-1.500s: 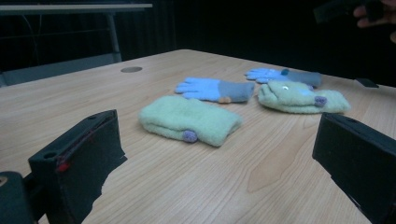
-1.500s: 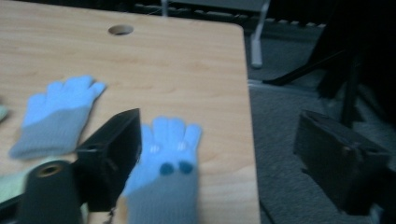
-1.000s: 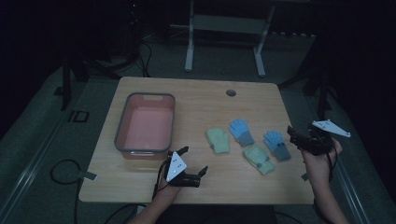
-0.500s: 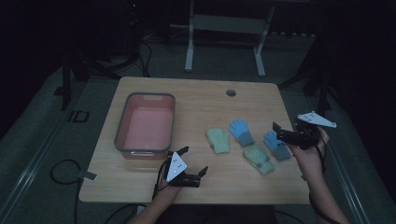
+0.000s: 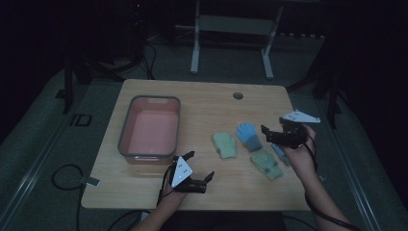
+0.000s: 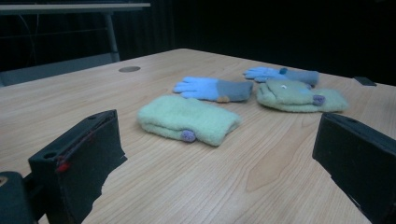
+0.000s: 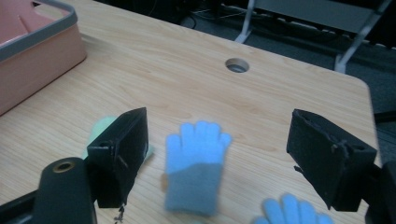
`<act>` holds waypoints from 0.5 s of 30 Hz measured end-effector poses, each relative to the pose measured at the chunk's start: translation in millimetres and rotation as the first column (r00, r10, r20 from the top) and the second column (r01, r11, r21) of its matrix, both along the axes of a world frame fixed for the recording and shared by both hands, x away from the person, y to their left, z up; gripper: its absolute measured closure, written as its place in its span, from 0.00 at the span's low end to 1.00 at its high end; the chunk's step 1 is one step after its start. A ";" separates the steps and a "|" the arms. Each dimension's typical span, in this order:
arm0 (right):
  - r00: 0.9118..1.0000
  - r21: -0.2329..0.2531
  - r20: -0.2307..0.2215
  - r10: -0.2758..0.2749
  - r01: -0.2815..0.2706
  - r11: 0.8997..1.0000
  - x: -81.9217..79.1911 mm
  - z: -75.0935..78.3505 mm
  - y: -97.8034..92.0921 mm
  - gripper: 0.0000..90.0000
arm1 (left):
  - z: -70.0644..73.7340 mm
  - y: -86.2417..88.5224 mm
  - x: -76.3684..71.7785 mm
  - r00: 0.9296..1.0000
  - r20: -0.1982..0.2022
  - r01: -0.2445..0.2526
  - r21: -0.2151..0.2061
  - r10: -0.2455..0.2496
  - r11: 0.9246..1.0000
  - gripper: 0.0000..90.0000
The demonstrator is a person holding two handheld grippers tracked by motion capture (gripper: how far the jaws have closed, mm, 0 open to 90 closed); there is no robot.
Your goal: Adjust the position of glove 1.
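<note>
Both tongs, left [image 5: 201,174] and right [image 5: 272,134], are held wide apart, empty; four gloves [image 5: 248,135] are left on the surface [image 5: 207,103], the tub [image 5: 126,129] unfilled.

Table [image 5: 159,192]: pale wood w/ visible grain, smooth, slight sheen. Bin [image 5: 124,132]: pink plastic, smooth, w/ grey rim. Green mitten [image 6: 187,119]: thick fuzzy knit, matt, nubbly; small purple button on the edge. Blue glove [image 7: 195,163]: soft knit, matt, grey cuff. 2nd green mitten [image 6: 301,96]: same fuzzy cloth. Gripper jaws in both gripper views: black, matt, hard plastic by the look, edges scuffed. Floor [image 5: 43,144]: grey carpet, rough.
</note>
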State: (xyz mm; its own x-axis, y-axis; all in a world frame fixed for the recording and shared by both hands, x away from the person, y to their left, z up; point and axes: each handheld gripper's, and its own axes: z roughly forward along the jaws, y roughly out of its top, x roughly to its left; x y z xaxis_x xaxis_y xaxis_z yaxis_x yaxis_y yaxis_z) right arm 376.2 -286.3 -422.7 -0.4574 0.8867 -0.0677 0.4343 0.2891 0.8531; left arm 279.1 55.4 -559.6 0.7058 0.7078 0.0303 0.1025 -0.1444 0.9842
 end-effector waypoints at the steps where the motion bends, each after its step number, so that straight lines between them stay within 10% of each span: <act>1: 1.000 0.000 -0.003 0.013 -0.013 1.000 1.3 -1.3 3.3 0.24 | 0.0 0.0 0.0 1.000 0.000 0.000 -0.001 0.000 1.000 0.01; 15: 0.983 -0.020 -0.039 0.181 -0.181 0.983 18.9 -18.6 49.1 0.36 | 0.0 1.4 1.3 1.000 -0.012 0.004 -0.014 -0.004 1.000 0.01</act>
